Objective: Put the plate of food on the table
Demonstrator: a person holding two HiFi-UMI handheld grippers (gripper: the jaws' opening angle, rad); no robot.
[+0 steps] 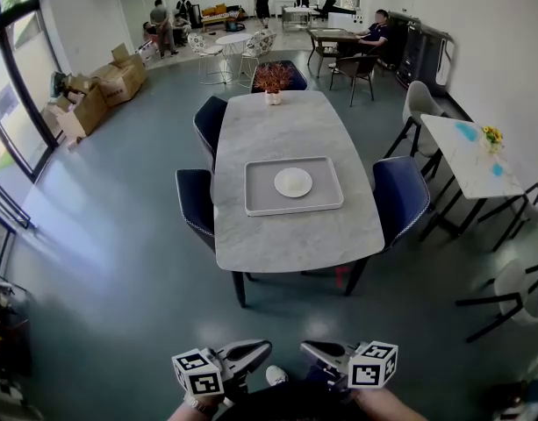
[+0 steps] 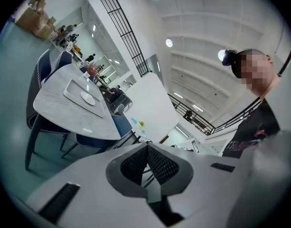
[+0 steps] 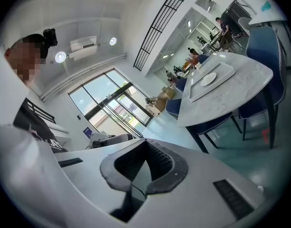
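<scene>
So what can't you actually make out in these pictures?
Plate on the tray: too far and small in every view to tell whether food is on it.
Reddish plant beyond the tray: too small in the head view to identify.
People at the back: tiny, details lost.

Blue chairs (image 1: pixel 196 202) stand mid-room. Cardboard boxes (image 1: pixel 118 81) sit by the window (image 1: pixel 7 95), and a white side table (image 1: pixel 472 158) with yellow flowers (image 1: pixel 491 135) stands near the wall (image 1: pixel 505 51).

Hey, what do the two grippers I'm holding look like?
The left gripper and right gripper match: pale grey bodies, dark ribbed pads tapering to a point, each with a white cube bearing black square markers. You wear a black printed T-shirt.
</scene>
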